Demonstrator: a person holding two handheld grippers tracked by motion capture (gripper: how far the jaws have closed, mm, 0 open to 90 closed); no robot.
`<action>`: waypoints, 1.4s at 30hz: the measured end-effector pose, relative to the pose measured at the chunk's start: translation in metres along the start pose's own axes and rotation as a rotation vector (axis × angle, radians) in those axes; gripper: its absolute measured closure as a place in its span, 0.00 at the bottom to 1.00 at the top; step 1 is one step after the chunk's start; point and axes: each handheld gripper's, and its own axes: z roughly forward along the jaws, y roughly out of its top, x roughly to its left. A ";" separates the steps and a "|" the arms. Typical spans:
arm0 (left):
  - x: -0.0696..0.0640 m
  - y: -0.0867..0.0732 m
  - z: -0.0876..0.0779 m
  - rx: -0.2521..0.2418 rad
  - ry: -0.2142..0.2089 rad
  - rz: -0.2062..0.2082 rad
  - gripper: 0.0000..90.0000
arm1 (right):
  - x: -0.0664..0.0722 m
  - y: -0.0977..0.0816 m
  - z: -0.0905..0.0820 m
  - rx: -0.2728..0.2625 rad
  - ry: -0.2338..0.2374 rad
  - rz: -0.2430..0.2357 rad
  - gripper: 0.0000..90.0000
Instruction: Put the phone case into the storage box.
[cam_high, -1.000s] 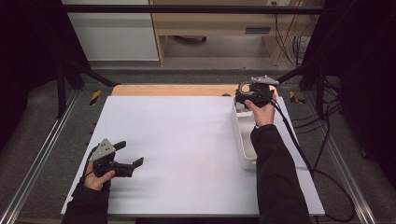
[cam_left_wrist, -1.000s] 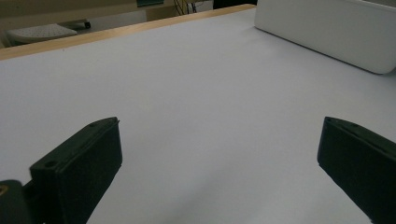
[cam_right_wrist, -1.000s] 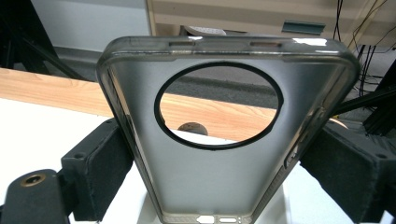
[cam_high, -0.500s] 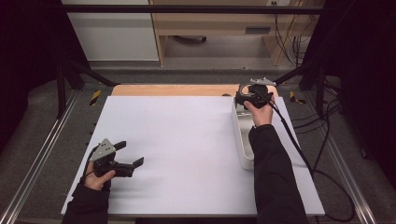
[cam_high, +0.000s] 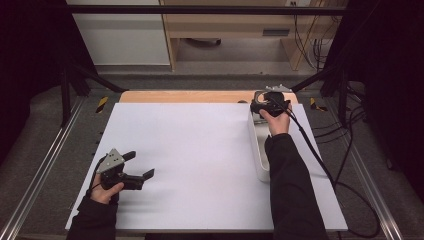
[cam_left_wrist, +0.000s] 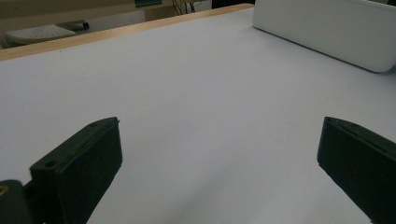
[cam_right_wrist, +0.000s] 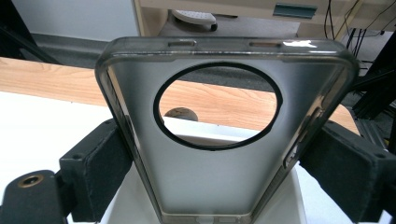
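A translucent grey phone case (cam_right_wrist: 219, 154) with a large round camera hole stands upright between the black jaws of my right gripper (cam_right_wrist: 222, 168), which is shut on its two long sides. In the high view this right gripper (cam_high: 264, 104) hovers over the far end of a white bin (cam_high: 256, 150). My left gripper (cam_high: 139, 165) rests low over the white table sheet (cam_high: 200, 150) at the near left. Its jaws are wide apart, and in its own view the left gripper (cam_left_wrist: 219, 168) has nothing between them.
The long white bin (cam_left_wrist: 327, 32) lies along the right side of the sheet. A bare wooden strip (cam_high: 185, 96) runs along the table's far edge. Metal rails (cam_high: 45, 165) flank the table, and cables (cam_high: 325, 165) trail off to the right.
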 end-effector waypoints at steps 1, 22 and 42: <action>0.000 0.000 0.000 0.001 0.000 0.001 0.00 | 0.000 0.000 0.001 0.000 -0.002 0.005 0.13; 0.000 0.000 0.001 0.007 -0.004 0.005 0.00 | 0.002 -0.002 0.003 -0.017 -0.008 0.003 0.08; -0.001 0.000 0.002 0.007 -0.010 0.008 0.00 | -0.005 0.007 -0.008 -0.080 0.033 -0.027 0.00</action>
